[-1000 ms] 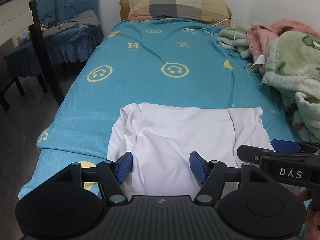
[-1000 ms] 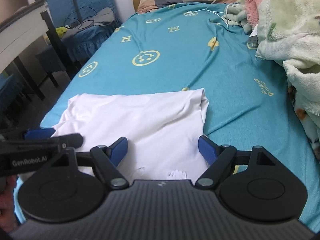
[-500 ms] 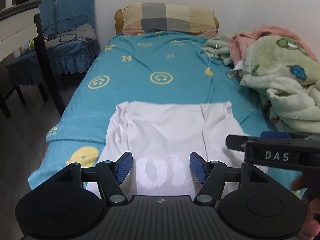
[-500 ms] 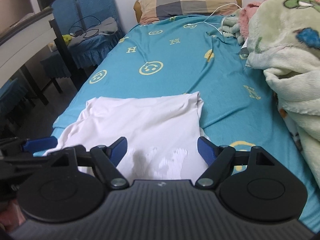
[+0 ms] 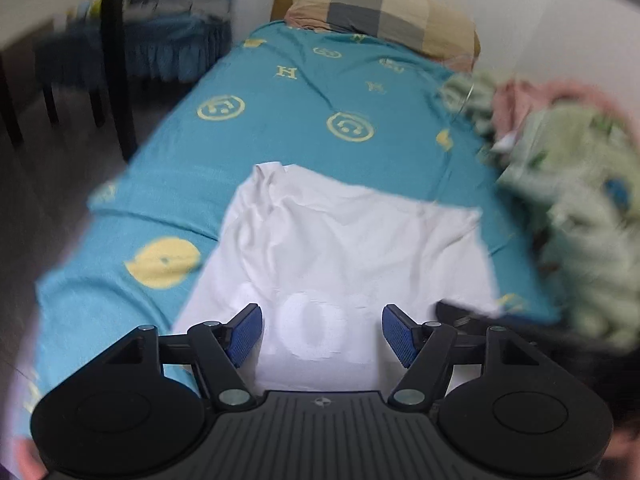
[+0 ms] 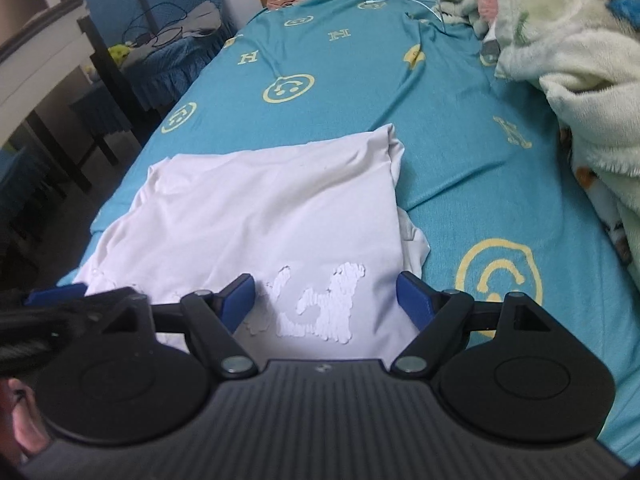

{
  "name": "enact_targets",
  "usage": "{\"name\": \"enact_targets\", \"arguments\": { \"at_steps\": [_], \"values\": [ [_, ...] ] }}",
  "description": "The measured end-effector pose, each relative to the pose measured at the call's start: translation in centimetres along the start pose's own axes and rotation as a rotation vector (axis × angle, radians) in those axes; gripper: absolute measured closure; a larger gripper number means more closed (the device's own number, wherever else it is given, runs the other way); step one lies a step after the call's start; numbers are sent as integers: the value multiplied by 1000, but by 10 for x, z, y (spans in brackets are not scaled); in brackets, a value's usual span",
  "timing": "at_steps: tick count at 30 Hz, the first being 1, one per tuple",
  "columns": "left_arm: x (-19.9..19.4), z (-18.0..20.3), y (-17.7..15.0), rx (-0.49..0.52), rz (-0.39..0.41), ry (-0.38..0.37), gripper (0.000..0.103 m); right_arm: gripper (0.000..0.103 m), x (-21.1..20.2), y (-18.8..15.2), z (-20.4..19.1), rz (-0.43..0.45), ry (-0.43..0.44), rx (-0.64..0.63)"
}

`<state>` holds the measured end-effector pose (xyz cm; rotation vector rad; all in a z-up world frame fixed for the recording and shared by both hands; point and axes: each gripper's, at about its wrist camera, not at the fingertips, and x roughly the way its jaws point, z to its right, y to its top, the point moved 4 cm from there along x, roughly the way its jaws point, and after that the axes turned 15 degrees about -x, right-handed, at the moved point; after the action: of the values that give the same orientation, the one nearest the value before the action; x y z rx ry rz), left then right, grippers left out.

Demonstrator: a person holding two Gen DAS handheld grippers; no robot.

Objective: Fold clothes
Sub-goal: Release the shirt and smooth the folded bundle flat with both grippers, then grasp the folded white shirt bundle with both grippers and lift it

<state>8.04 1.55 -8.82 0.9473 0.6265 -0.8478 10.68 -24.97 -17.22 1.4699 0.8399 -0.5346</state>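
One white shirt (image 6: 272, 208) is lying partly folded near the foot edge of the bed (image 6: 448, 128), on the teal sheet. The left gripper (image 5: 322, 334) and the right gripper (image 6: 325, 298) are both hovering over the shirt's near end with jaws spread wide, gripping nothing. One checked pillow (image 5: 380, 12) is sitting at the head edge, and one fleecy blanket heap (image 6: 572, 68) is lying along the bed's right edge.
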Motion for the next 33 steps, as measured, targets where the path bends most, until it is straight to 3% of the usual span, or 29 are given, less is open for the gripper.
{"name": "enact_targets", "arguments": {
  "at_steps": [4, 9, 16, 19, 22, 25, 27, 28, 31, 33],
  "values": [
    [-11, -22, -2, -300, -142, -208, 24, 22, -1, 0, 4, 2, 18, 38],
    [19, -55, -24, -528, -301, -228, 24, 23, -2, 1, 11, 7, 41, 106],
    [33, -79, -21, -672, -193, -215, 38, 24, -9, 1, 22, 35, 74, 226],
    [39, -90, -20, -733, -146, -209, 50, 22, -31, 8, 16, 130, 97, 234],
    [39, -94, -16, -769, -104, -232, 64, 23, -46, 11, 0, 171, 253, 283],
    [30, -88, -6, -752, -59, -278, 74, 22, -43, -5, -18, 91, 477, 445],
    [23, -83, -2, -742, -29, -323, 76, 22, -33, -22, -30, 20, 658, 577],
    [21, -80, 0, -732, -18, -337, 77, 22, -24, -32, -33, -18, 709, 649],
    [17, -70, 5, -707, 7, -365, 77, 22, 5, -61, -33, -125, 759, 895],
    [17, -68, 5, -701, 9, -363, 77, 22, 15, -72, -22, -122, 719, 995]
  ]
}}
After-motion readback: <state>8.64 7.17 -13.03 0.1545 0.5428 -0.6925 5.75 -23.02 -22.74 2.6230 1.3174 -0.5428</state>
